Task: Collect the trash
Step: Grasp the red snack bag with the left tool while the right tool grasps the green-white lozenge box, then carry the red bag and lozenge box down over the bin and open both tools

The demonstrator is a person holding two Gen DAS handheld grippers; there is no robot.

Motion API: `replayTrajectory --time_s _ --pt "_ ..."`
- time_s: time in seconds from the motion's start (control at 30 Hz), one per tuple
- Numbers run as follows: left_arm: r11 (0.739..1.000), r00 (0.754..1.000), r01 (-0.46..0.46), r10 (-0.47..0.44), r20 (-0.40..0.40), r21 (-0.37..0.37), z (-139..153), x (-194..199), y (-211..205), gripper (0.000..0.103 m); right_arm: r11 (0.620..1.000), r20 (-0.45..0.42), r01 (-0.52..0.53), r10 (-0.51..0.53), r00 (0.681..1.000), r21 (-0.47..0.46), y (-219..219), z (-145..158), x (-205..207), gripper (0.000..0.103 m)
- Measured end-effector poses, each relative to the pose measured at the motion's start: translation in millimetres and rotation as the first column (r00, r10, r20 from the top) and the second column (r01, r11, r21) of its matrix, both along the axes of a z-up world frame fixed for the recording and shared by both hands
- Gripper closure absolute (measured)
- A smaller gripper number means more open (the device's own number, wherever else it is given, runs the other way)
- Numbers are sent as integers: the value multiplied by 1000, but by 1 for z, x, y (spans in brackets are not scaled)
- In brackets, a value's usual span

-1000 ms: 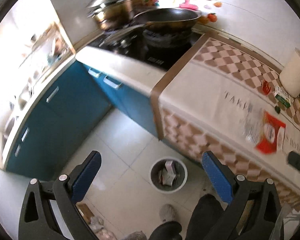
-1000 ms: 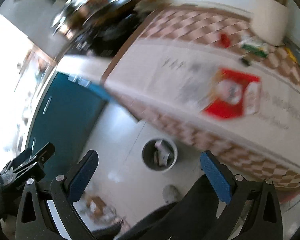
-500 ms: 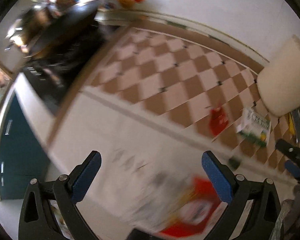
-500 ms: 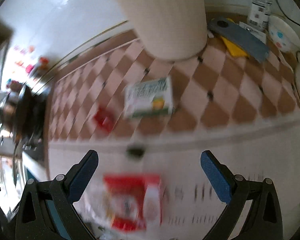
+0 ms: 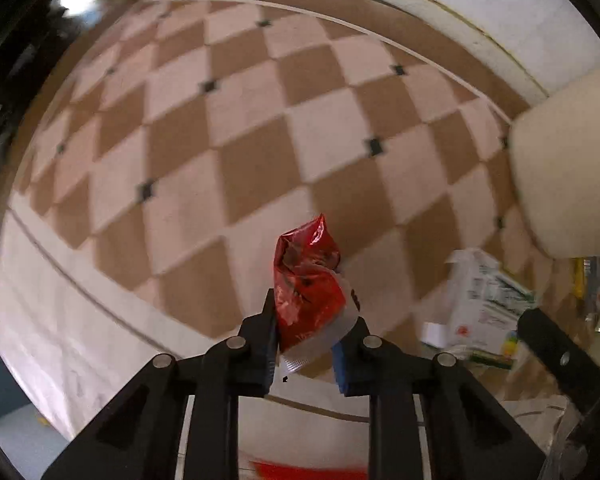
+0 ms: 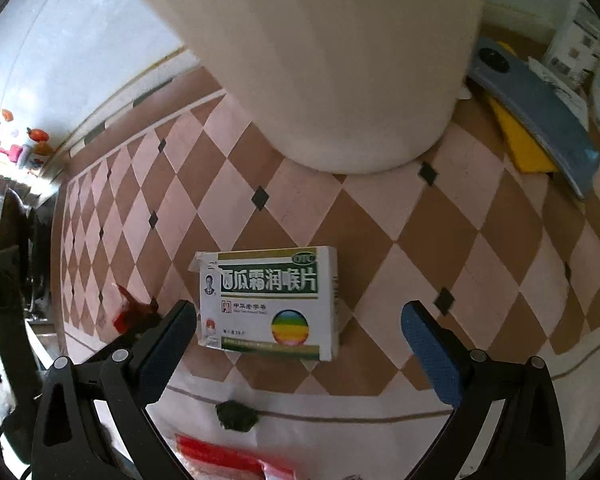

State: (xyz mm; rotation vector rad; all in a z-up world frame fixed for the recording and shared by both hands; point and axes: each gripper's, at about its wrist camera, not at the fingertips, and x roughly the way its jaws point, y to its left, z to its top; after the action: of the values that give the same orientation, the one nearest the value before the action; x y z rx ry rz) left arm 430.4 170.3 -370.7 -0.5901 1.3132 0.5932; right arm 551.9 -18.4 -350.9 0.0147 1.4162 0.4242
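the red wrapper (image 5: 308, 284) is pinched between the 2 pads of the left gripper (image 5: 306, 344), crumpled and standing up out of the narrow jaws, over the checkered part of the worktop (image 5: 228, 128). in the right wrist view the same wrapper (image 6: 134, 312) shows at the left, partly hidden behind the pad.

the right gripper (image 6: 300, 340) is spread wide and holds nothing, its 2 blue pads either side of 1 white-and-green box (image 6: 268, 304) that lies flat on the checks, near the line where the checks give way to the plain front strip. on that strip sit 1 small dark lump (image 6: 236, 416) and, at the near edge, 1 red packet (image 6: 228, 456), blurred.

behind the box stands 1 big cream tub (image 6: 320, 60), close to the back wall. the checks left of the box lie open toward the stove end. at the right end, 1 blue slab (image 6: 540, 108) rests on 1 yellow piece (image 6: 524, 152).
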Motion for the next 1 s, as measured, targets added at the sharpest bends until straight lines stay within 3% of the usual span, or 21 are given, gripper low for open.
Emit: replayTrajectory --time_s 0.17,0.4,0.5,0.8,1.0 --pt "987 996 -52 62 -63 150 4 -23 18 86 999 11 -34 35 999 -26 31 -17 -3 0" --pt "969 993 -79 97 -66 232 17 -36 23 86 976 88 -99 118 989 -196 76 -37 -13 0" --pt "963 994 -90 102 -33 254 35 -43 21 86 968 128 -89 121 984 -235 80 -37 -18 6" --pt "937 990 -139 119 82 321 81 -90 17 86 978 169 -117 146 975 -171 59 -20 -48 6" --pt "924 976 -179 122 182 339 121 -152 6 86 983 236 -152 174 956 -107 46 31 -88 6"
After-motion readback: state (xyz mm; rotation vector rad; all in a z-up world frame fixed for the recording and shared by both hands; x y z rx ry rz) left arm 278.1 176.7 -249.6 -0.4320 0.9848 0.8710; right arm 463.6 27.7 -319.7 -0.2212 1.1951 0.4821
